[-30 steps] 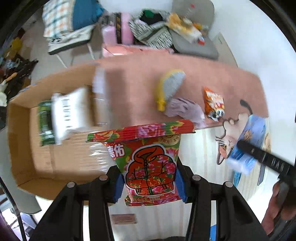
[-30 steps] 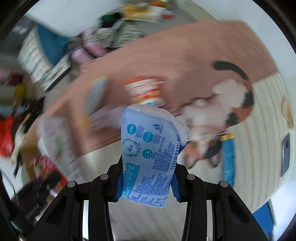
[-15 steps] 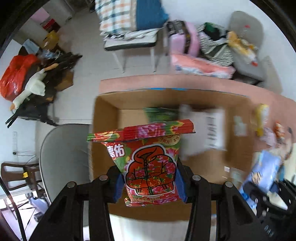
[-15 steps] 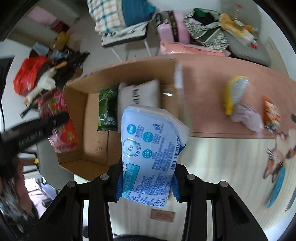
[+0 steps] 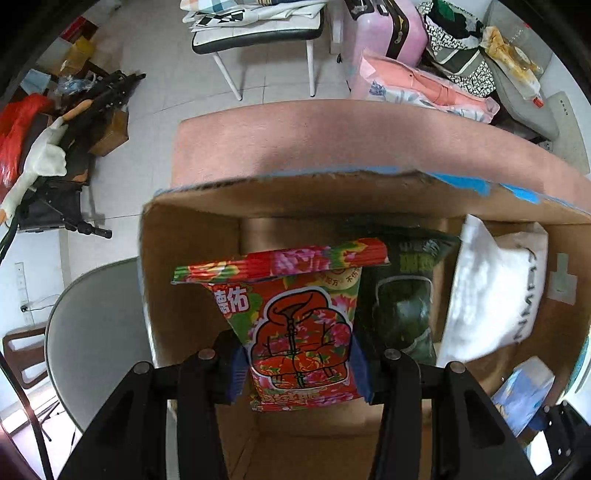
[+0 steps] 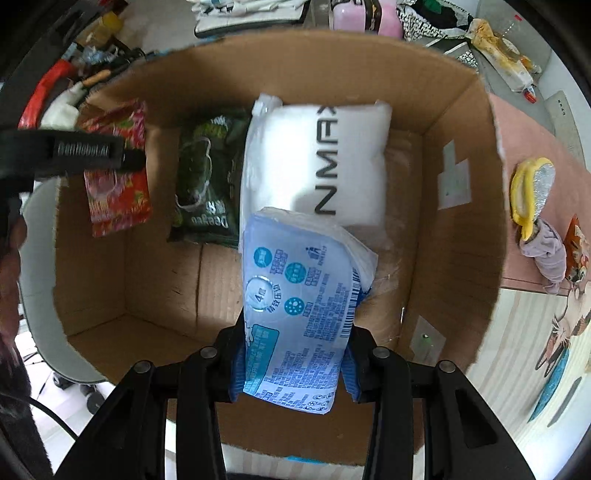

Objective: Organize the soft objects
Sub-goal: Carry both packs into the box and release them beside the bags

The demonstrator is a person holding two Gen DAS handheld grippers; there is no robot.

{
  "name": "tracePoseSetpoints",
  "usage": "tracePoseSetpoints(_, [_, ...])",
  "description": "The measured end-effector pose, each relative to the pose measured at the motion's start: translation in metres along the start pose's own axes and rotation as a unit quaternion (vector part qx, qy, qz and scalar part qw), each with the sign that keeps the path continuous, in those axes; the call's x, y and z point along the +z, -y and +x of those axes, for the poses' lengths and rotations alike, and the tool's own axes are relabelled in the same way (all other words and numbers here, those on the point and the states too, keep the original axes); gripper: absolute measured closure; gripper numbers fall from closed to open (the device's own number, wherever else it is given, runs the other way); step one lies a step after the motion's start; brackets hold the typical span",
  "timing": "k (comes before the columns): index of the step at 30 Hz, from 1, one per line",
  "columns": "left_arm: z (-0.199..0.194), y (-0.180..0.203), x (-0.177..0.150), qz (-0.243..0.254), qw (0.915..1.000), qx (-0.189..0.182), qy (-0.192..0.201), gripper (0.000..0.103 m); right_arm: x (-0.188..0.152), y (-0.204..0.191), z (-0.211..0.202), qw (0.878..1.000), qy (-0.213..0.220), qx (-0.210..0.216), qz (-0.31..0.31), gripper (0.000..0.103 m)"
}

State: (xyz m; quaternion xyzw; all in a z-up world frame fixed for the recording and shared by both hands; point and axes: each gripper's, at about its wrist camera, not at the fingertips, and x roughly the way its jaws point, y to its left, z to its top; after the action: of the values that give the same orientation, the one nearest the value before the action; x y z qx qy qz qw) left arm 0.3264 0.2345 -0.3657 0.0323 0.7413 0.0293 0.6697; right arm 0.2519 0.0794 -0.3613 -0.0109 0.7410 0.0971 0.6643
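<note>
An open cardboard box (image 6: 461,206) holds a dark green packet (image 6: 207,184) and, at its 3 o'clock, a white pillow pack (image 6: 317,158). Above the box the left gripper (image 5: 299,365) is clamped on a red flowered packet (image 5: 295,317), and the right gripper (image 6: 291,365) is clamped on a blue tissue pack (image 6: 299,306). The box stands on a pink mat (image 5: 332,140); a pink suitcase (image 5: 384,33) stands at 12 o'clock.

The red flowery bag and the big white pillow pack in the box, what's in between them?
A dark green packet lies between the red flowery bag and the white pack, seen in the right wrist view.
</note>
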Motion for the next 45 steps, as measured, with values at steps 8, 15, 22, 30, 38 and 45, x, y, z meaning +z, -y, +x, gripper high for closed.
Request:
tracePoseSetpoints(8, [0.001, -0.007, 0.011, -0.016, 0.9990, -0.039, -0.011, 0.056, 0.004, -0.004, 0.025, 0.999, -0.039, 0.000, 0.000, 0.031])
tracePoseSetpoints(15, [-0.035, -0.022, -0.004, -0.036, 0.9972, -0.060, 0.029, 0.027, 0.001, 0.000, 0.006, 1.000, -0.027, 0.007, 0.006, 0.004])
tracePoseSetpoints(22, [-0.065, -0.024, -0.049, -0.035, 0.9950, -0.055, 0.075, 0.003, -0.007, 0.008, -0.036, 0.999, 0.022, -0.022, 0.012, 0.000])
tracePoseSetpoints(30, [-0.083, -0.019, -0.109, -0.050, 0.9910, -0.063, 0.107, 0.003, -0.046, 0.012, -0.065, 0.996, 0.078, -0.039, 0.024, 0.000])
tracePoseSetpoints(38, [-0.114, -0.020, -0.160, -0.064, 0.9844, -0.045, 0.158, 0.002, -0.089, 0.006, -0.090, 0.991, 0.124, -0.042, 0.022, 0.000])
tracePoseSetpoints(45, [-0.136, -0.017, -0.188, -0.075, 0.9801, -0.046, 0.178, 0.001, -0.110, 0.001, -0.112, 0.990, 0.143, -0.010, 0.015, 0.000])
